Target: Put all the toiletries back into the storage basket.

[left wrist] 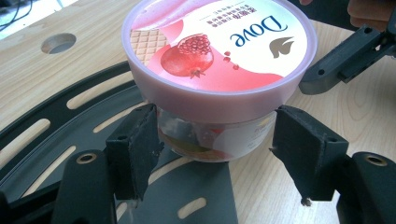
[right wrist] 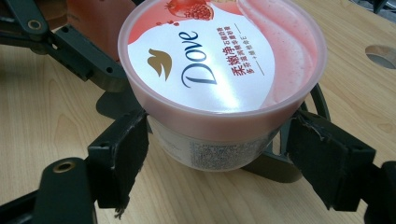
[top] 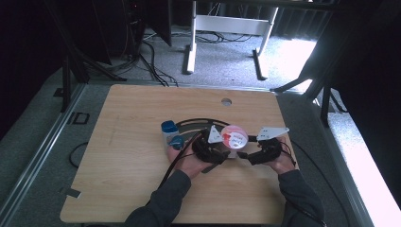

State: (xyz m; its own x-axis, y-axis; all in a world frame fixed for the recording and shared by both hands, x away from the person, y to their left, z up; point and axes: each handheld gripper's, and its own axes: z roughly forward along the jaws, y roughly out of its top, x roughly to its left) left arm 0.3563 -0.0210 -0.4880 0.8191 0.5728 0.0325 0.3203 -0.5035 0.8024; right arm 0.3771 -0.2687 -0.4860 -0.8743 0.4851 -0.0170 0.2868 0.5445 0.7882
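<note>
A pink Dove tub [top: 234, 135] with a pomegranate picture on its lid stands at the table's middle, partly on a black slotted curved plate [top: 189, 123]. My left gripper [top: 218, 150] reaches it from the left. In the left gripper view its pads [left wrist: 140, 140] press both sides of the tub's clear body [left wrist: 210, 140] under the lid, so the left gripper [left wrist: 215, 135] is shut on it. My right gripper [top: 249, 152] comes from the right. In the right gripper view, the right gripper [right wrist: 219, 140] straddles the tub [right wrist: 219, 79], with a thin gap at the right pad [right wrist: 322, 154].
A blue-capped container [top: 169, 127] and a small blue object [top: 177, 141] sit just left of my left hand. A round cable hole [top: 226, 101] lies toward the table's far edge. Cables trail from both grippers toward the near edge.
</note>
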